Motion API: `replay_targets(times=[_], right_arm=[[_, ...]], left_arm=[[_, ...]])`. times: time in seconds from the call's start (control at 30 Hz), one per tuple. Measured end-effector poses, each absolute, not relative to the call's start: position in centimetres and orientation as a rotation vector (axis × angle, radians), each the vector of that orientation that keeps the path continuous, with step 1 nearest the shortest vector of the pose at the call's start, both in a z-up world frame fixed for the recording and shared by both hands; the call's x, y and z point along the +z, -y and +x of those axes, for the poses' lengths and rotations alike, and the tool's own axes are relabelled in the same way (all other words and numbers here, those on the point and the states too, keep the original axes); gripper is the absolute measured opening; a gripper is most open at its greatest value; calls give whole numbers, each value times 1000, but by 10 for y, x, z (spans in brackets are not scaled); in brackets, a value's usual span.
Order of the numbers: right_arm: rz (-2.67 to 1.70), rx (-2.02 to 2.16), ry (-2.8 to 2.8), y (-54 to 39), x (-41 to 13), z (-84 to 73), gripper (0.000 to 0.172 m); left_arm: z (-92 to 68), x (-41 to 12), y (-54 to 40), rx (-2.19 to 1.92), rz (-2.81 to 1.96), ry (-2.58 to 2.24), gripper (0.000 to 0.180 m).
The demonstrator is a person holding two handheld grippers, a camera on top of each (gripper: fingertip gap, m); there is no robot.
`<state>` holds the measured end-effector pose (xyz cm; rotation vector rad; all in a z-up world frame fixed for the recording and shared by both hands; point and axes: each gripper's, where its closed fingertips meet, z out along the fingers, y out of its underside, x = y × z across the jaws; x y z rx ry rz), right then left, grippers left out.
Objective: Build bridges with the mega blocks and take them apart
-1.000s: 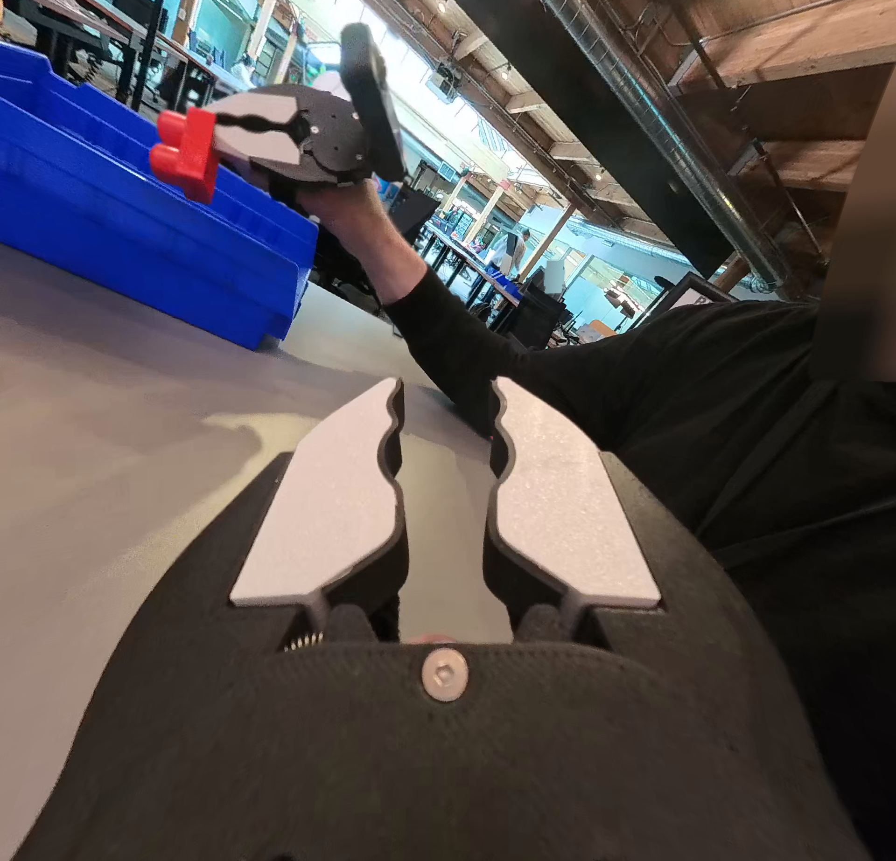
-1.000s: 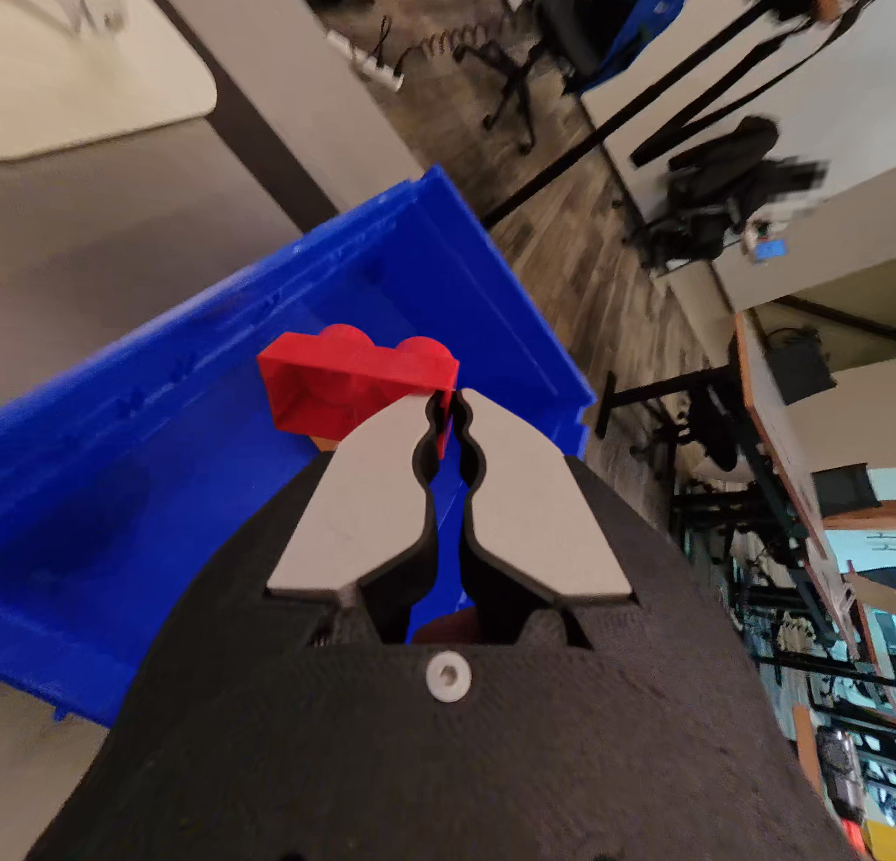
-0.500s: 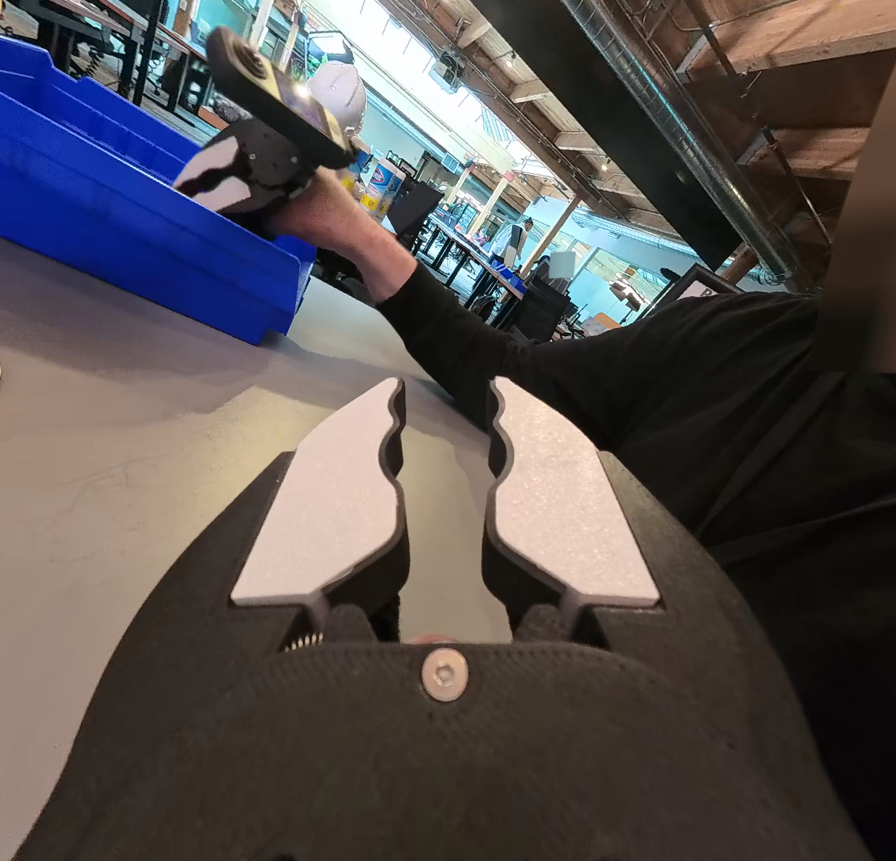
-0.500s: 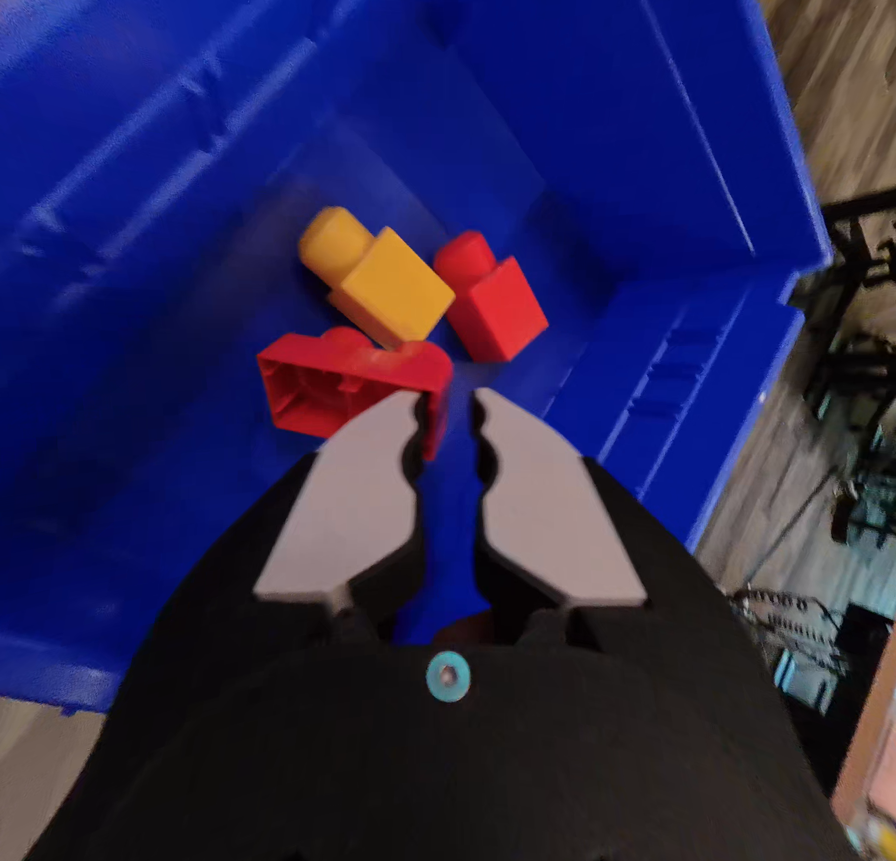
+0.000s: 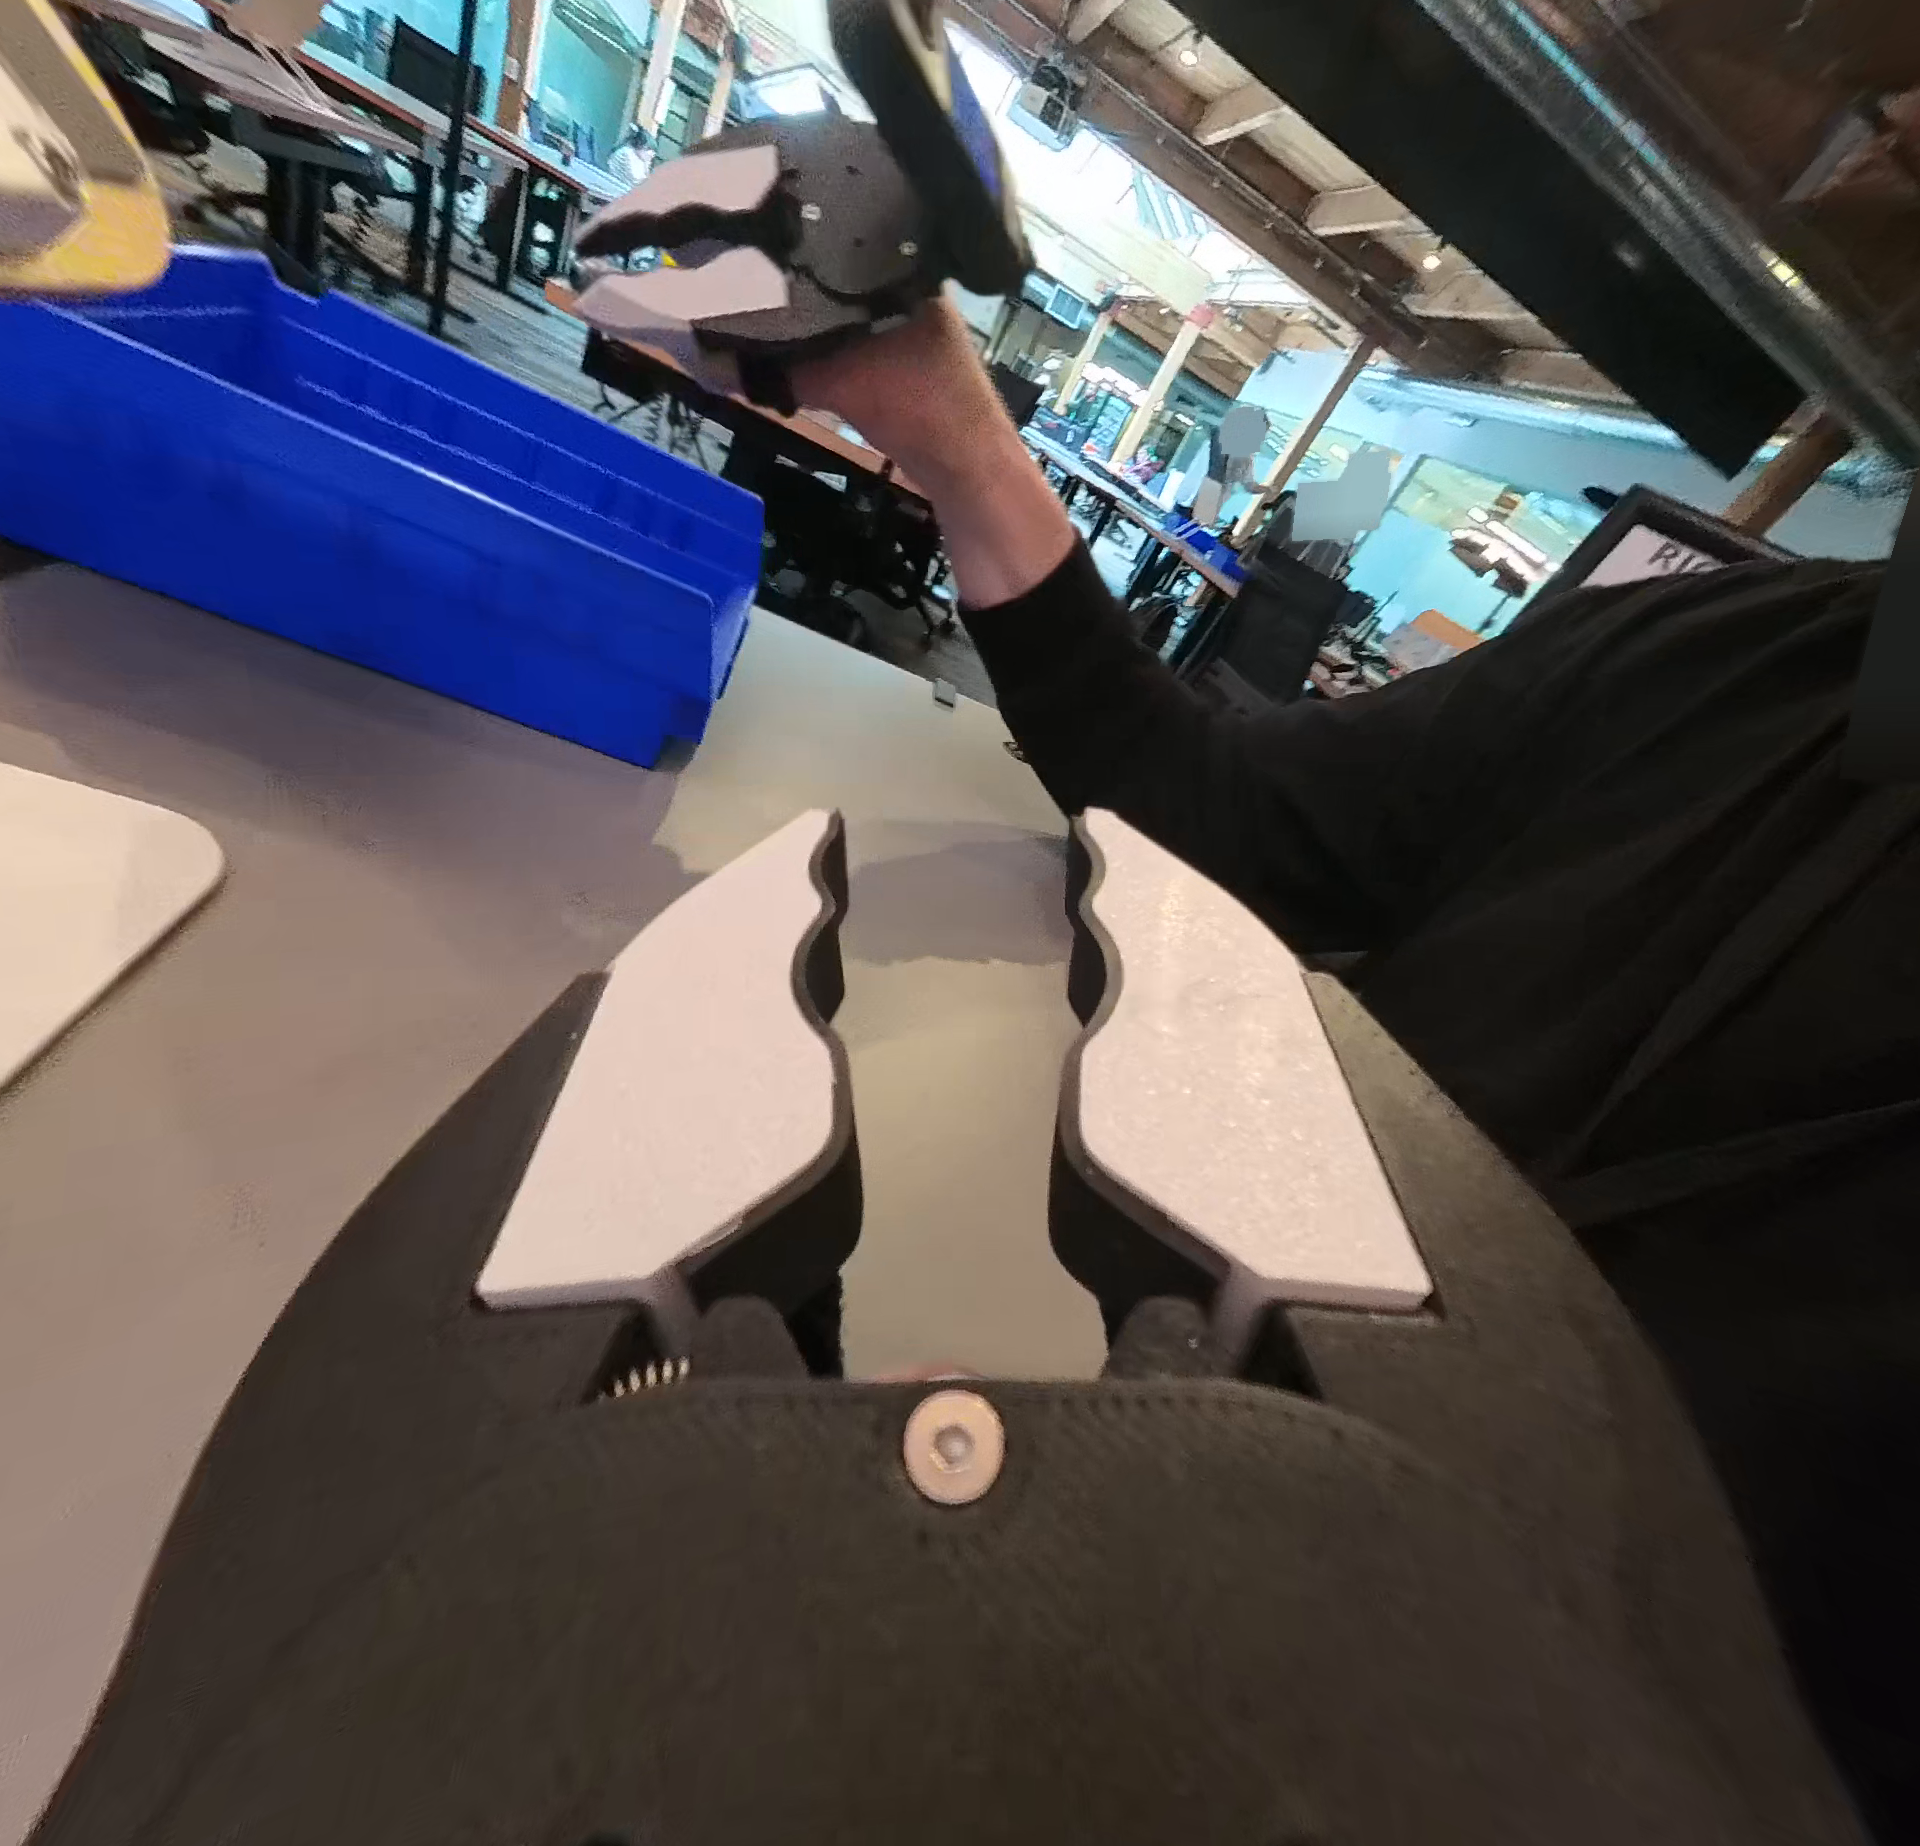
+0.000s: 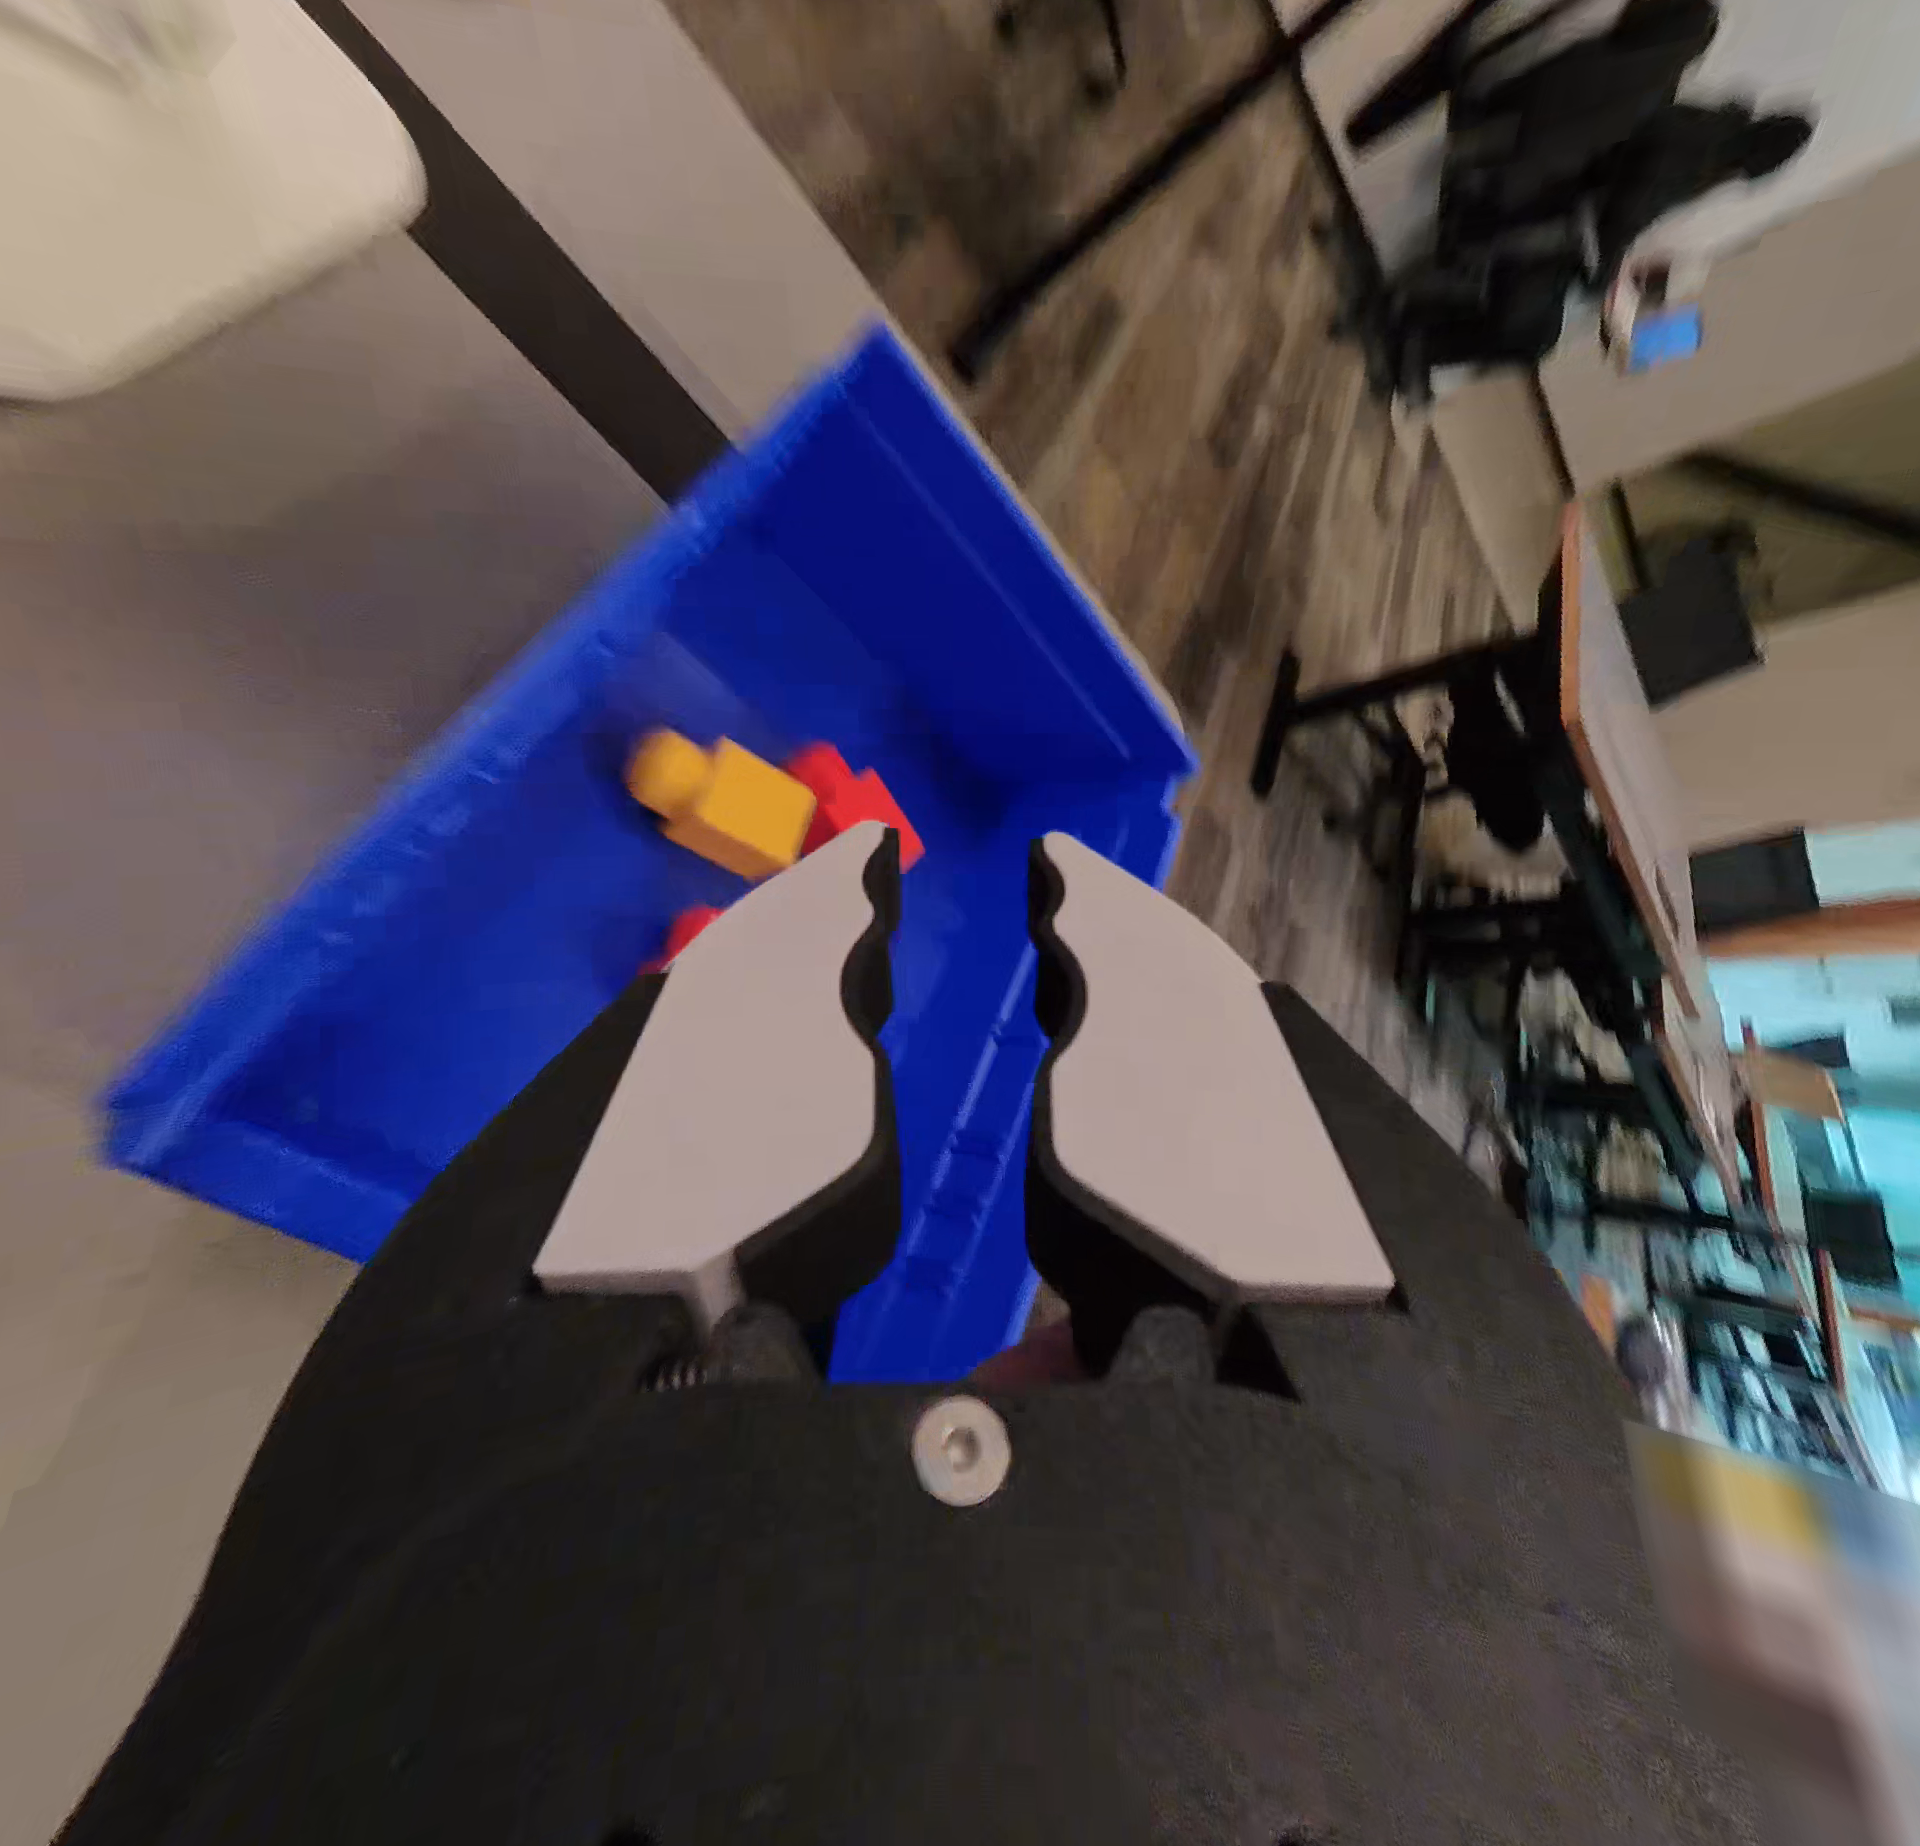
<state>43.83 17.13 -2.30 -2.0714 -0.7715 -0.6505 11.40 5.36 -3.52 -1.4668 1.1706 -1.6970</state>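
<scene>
No readable text on the blocks, bin or counter. A dark-framed white sign (image 5: pixel 1673 555) at the right of the left wrist view carries a few cut-off letters; a small blue label (image 6: pixel 1662 336) in the right wrist view is blurred.

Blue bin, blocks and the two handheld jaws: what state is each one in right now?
Blue bin: open-topped, resting on the grey table.
Yellow block: lying on its side in the bin.
Red blocks: lying loose in the bin beside the yellow block.
Left gripper: jaws open, empty, low over the table.
Right gripper: jaws open, empty, held above the bin.
</scene>
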Motion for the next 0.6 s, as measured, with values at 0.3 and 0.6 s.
replay_targets(times=[0.3, 0.6], right_arm=[[-1762, -30, 1115, -111, -26, 246, 17], [-1755, 297, 1205, -82, -95, 188, 15]], left_arm=[[33, 0, -88, -1095, -1502, -1164, 48], [-107, -22, -152, -388, -1765, -1196, 46]])
